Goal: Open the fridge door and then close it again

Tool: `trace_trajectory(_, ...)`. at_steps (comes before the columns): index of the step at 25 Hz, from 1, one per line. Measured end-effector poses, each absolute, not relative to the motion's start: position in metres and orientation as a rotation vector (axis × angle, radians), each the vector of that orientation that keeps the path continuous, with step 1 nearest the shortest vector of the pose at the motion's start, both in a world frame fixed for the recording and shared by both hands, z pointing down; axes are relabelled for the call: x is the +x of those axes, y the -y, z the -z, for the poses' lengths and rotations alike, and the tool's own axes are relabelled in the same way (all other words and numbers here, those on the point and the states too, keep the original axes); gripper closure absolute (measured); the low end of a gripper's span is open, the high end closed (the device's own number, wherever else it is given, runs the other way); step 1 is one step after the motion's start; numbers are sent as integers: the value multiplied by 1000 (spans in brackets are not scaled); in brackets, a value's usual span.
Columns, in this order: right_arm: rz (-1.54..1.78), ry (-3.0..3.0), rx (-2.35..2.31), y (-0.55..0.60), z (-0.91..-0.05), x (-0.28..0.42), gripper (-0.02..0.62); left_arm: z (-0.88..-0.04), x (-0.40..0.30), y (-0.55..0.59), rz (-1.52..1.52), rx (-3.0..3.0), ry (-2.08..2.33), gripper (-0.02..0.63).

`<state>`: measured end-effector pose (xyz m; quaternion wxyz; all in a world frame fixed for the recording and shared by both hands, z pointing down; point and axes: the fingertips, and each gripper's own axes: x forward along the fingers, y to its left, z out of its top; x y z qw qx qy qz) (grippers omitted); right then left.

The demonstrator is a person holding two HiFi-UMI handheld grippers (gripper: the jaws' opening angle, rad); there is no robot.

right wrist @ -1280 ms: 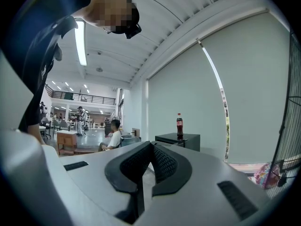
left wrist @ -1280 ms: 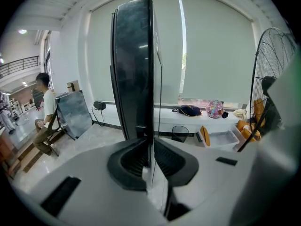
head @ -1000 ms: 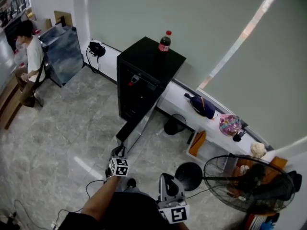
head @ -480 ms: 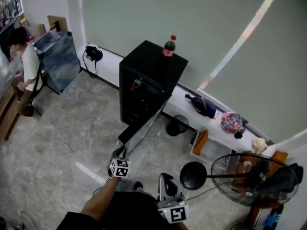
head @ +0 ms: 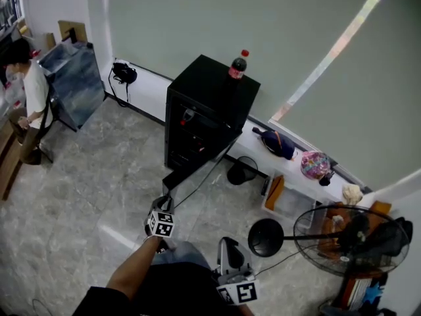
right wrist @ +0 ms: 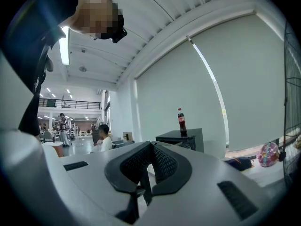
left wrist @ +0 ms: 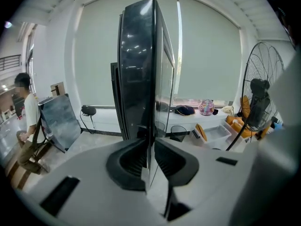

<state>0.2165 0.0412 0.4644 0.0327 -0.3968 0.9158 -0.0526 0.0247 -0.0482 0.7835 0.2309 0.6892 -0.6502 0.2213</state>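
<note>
A black fridge (head: 212, 104) stands against the wall with a cola bottle (head: 237, 64) on top. Its glass door (head: 197, 170) stands swung out toward me. My left gripper (head: 164, 204) is shut on the door's free edge. In the left gripper view the door (left wrist: 141, 69) appears edge-on, pinched between the dark pads of the left gripper (left wrist: 149, 160). My right gripper (head: 228, 259) hangs low near my body, apart from the fridge. In the right gripper view the right gripper (right wrist: 151, 150) is shut with nothing in it, and the fridge (right wrist: 184, 138) lies beyond.
A standing fan (head: 342, 239) with a round base (head: 265, 237) is at the lower right. A low white ledge (head: 253, 140) behind the fridge carries bags; a black bin (head: 242, 171) sits below. A person (head: 26, 91) sits far left beside a grey panel (head: 72, 78).
My left gripper has shifted sideways with the door edge still in it, and the door has swung a little with it. The right gripper has drifted slightly; the head view has turned.
</note>
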Motion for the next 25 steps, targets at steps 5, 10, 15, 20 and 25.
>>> trace_trajectory(5,183,-2808,-1271,-35,-464,212,586,-785,8,54,-602,1901,1782,552)
trace_trajectory(10,212,-2830,-1326,-14,-472,208,586,-792,-8,65,-591,1880,1777,545)
trace_trajectory(15,172,-2850,-1276,11,-468,187,586,-790,-28,78,-589,1877,1803,538)
trace_trajectory(20,93,-2858,-1185,40,-457,161,587,-780,-56,92,-557,1848,1833,532)
trace_trajectory(25,117,-2896,-1123,69,-455,140,587,-779,-80,107,-521,1868,1845,531)
